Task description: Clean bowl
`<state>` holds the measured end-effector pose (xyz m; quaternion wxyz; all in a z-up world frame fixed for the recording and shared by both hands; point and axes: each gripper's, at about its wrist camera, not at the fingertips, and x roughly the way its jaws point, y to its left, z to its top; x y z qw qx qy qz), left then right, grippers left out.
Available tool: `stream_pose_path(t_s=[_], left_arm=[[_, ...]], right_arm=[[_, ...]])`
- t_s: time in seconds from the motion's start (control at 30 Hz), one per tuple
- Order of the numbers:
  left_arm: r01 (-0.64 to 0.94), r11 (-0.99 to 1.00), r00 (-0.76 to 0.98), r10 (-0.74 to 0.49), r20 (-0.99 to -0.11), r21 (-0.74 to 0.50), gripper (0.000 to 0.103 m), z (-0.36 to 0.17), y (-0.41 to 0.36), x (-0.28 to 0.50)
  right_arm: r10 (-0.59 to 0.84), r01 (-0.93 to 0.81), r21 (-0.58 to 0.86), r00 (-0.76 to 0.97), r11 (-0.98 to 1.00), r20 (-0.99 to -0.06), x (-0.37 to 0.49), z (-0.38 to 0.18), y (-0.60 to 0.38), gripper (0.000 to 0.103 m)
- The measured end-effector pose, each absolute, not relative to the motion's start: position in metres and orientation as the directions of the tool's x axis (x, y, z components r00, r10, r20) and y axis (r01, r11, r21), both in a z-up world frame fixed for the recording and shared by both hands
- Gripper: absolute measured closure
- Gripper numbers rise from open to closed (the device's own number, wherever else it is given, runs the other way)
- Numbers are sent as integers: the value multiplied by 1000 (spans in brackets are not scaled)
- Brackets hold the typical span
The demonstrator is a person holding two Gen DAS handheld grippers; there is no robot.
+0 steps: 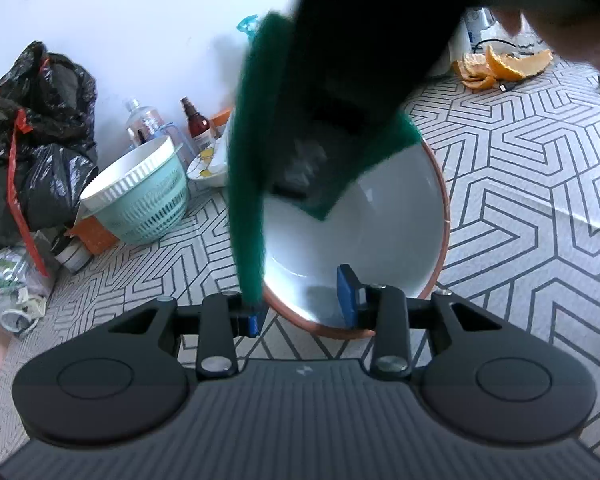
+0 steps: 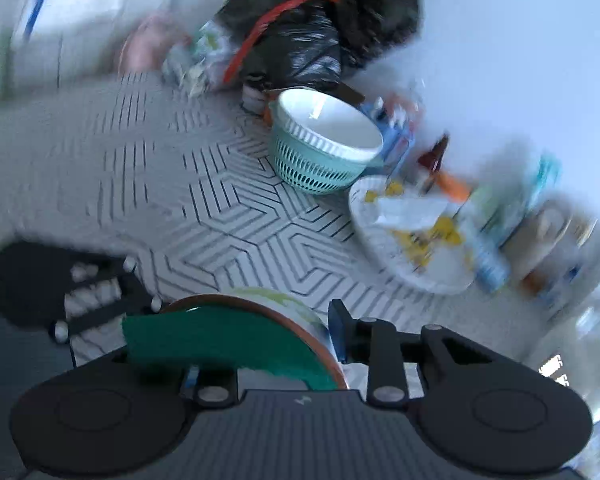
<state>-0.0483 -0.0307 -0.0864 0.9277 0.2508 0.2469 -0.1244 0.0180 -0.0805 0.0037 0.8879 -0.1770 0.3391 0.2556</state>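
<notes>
A white bowl (image 1: 384, 216) with a copper-brown rim stands tilted toward me on the patterned table. My left gripper (image 1: 304, 308) is shut on its near rim, one blue pad inside, one outside. My right gripper (image 2: 260, 354) comes down from above, dark and blurred in the left wrist view (image 1: 340, 92), and is shut on a green scouring cloth (image 1: 248, 160) that drapes into the bowl. In the right wrist view the cloth (image 2: 220, 340) lies over the bowl's rim (image 2: 300, 332).
A mint colander with a white bowl in it (image 1: 140, 196), a black rubbish bag (image 1: 36, 132), bottles (image 1: 196, 124) and a dirty plate (image 2: 412, 236) stand at the back. Orange peel (image 1: 496, 66) lies far right. The table's patterned surface (image 1: 520, 200) stretches right.
</notes>
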Motion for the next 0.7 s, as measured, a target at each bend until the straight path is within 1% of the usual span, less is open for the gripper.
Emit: stream_pose_path(t_s=[0.03,0.33,0.4,0.47,0.57,0.63,0.7], left_arm=[[351,846,848,-106,-519,402,69,-87,-30,-48],[351,862,846,-123,-520,366,69,-90,-23,-46],[352,868,841,-130,-526,349,69,-89,-21,-46],[355,874,834,-136,-535,331,69,-87,-20,-47],[350,871,838,-126,-531,345,69,-87,-25,-51],[343,869,841,-116,-529,356,69,-87,-27,-52],[340,868,842,-109,-528,362,69,-87,-29,-52]], right_arm=[[359,-566,-81,620,821,-698,24,3,-88,76],[412,-521,56,599,852,-687,33,-13,-115,79],[437,-510,117,571,852,-695,37,-21,-127,79],[446,-503,142,559,853,-699,36,-26,-135,79],[439,-491,146,560,859,-703,32,-33,-139,79],[428,-481,141,562,865,-708,27,-39,-141,77],[419,-472,137,567,871,-709,24,-43,-142,72]])
